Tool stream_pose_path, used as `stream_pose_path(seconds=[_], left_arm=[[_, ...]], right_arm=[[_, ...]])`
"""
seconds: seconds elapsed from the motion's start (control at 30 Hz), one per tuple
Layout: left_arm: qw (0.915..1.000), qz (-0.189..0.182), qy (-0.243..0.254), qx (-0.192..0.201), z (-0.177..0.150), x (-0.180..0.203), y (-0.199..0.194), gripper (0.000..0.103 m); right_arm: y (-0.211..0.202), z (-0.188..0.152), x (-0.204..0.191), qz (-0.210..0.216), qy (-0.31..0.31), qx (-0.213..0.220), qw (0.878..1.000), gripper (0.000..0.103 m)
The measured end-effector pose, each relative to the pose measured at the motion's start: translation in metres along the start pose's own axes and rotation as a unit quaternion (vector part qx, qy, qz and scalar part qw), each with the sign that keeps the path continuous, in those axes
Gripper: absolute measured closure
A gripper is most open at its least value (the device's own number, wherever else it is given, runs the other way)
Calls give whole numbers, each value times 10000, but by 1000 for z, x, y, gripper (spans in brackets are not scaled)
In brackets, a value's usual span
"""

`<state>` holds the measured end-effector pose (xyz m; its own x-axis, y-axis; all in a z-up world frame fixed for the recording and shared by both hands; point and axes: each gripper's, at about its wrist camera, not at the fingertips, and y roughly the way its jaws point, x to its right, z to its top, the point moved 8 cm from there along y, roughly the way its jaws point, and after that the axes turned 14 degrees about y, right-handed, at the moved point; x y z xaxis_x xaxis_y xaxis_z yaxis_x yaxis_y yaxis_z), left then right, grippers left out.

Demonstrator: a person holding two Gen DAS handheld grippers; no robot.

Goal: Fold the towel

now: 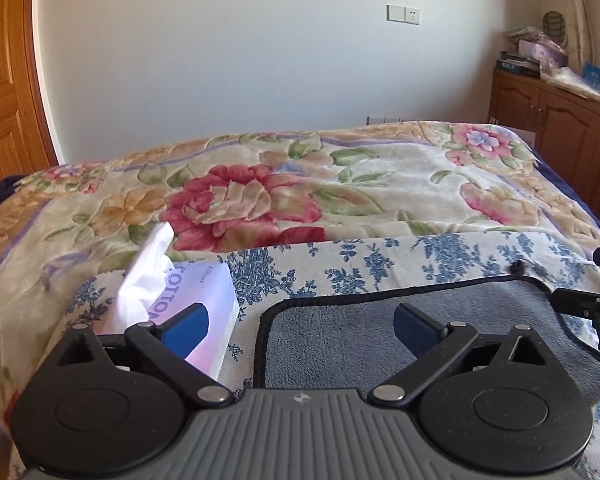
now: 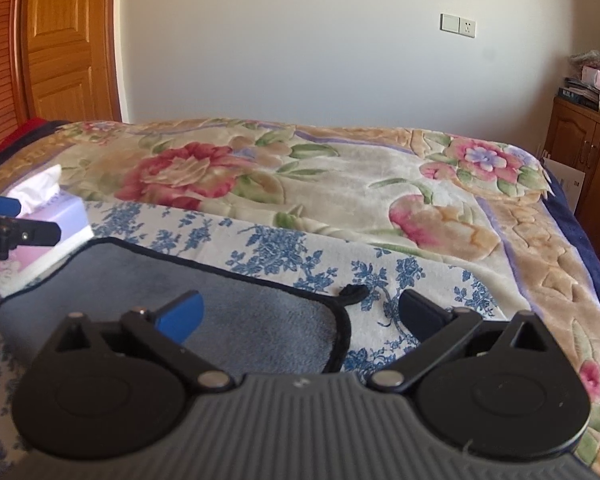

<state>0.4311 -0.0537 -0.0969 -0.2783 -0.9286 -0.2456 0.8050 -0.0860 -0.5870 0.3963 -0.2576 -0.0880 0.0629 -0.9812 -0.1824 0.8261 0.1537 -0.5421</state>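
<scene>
A grey-blue towel (image 1: 340, 336) with a black hem lies flat on a blue-flowered cloth (image 1: 340, 264) on the bed; it also shows in the right wrist view (image 2: 260, 316). My left gripper (image 1: 300, 320) is open and empty, low over the towel's left edge. My right gripper (image 2: 300, 312) is open and empty over the towel's right edge, near its black hanging loop (image 2: 352, 292). Part of the right gripper (image 1: 592, 308) shows at the right of the left wrist view.
A purple tissue box (image 1: 196, 300) with a white tissue sticking out stands just left of the towel, also in the right wrist view (image 2: 48, 228). A flowered blanket (image 1: 300, 184) covers the bed. A wooden cabinet (image 1: 560, 128) stands at the right, a wooden door (image 2: 68, 40) at the left.
</scene>
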Motion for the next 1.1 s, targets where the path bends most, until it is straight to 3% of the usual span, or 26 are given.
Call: stream_pose_path(seconds=[0.53, 1.1], left_arm=[[9996, 132, 192, 182, 14, 0, -87, 2], [9994, 64, 185, 281, 7, 11, -146, 2]], right_arm=[[-72, 16, -34, 197, 65, 286, 9994, 0], [-123, 20, -46, 136, 152, 409, 9990, 0]])
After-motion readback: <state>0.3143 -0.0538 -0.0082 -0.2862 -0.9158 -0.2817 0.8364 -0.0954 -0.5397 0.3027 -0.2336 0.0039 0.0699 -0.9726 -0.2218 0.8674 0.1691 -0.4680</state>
